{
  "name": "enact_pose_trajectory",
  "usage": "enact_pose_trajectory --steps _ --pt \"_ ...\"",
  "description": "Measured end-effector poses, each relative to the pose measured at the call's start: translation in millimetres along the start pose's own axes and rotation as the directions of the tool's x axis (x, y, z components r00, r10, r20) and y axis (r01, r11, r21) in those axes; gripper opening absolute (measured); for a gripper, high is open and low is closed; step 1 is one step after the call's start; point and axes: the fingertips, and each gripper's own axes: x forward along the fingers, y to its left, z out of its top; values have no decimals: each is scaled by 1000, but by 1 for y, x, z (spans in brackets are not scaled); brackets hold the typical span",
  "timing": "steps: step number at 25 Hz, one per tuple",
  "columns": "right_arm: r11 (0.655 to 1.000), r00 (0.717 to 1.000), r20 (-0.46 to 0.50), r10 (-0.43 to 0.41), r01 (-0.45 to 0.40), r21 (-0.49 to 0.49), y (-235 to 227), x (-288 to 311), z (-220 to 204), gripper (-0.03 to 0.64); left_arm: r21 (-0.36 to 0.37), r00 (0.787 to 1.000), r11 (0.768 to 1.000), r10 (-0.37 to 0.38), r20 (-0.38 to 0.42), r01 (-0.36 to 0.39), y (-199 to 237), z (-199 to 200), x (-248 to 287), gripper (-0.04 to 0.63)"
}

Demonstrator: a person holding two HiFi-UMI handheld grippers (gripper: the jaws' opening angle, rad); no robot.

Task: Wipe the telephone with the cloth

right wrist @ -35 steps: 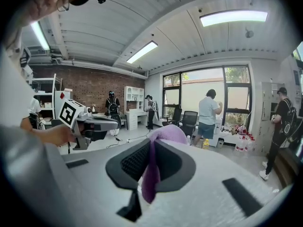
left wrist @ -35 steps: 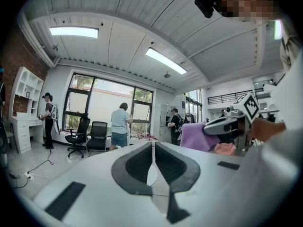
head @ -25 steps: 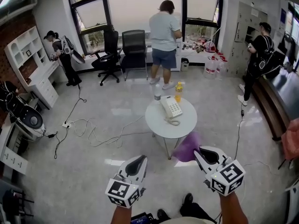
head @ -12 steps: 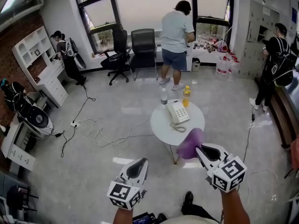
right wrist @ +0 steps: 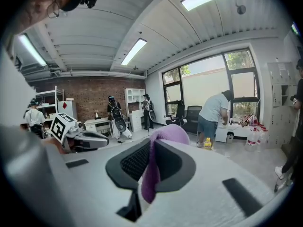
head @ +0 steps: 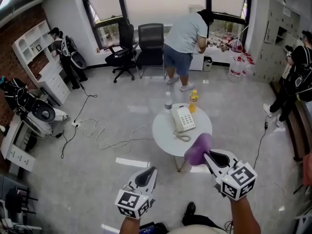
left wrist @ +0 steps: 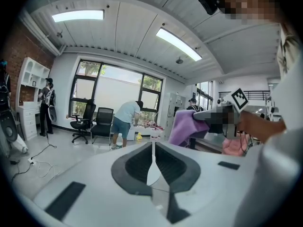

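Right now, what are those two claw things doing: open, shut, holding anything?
Left gripper: closed, nothing in it.
Right gripper: closed on the purple cloth.

No legible text anywhere.
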Motion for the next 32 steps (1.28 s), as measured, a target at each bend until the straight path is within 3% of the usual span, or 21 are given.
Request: enact_pose_trajectory --steps 13,18,22,26,32 --pt "999 998 31 47 -48 15 -65 4 20 18 33 998 998 47 -42 -45 -11 22 53 18" --pt "997 1000 -4 -4 5 83 -99 20 -18 18 57 996 998 -8 -84 12 -4 -1 89 18" --pt "995 998 -19 -67 69 77 -117 41 -19 18 2 993 998 -68 -99 68 29 -19 128 18" --pt "986 989 -41 -143 146 80 -123 44 -14 18 54 981 988 -138 -139 146 49 -25 159 18" --pt "972 977 -70 -203 210 108 -138 67 -19 18 24 976 988 -146 -160 152 88 -29 200 18"
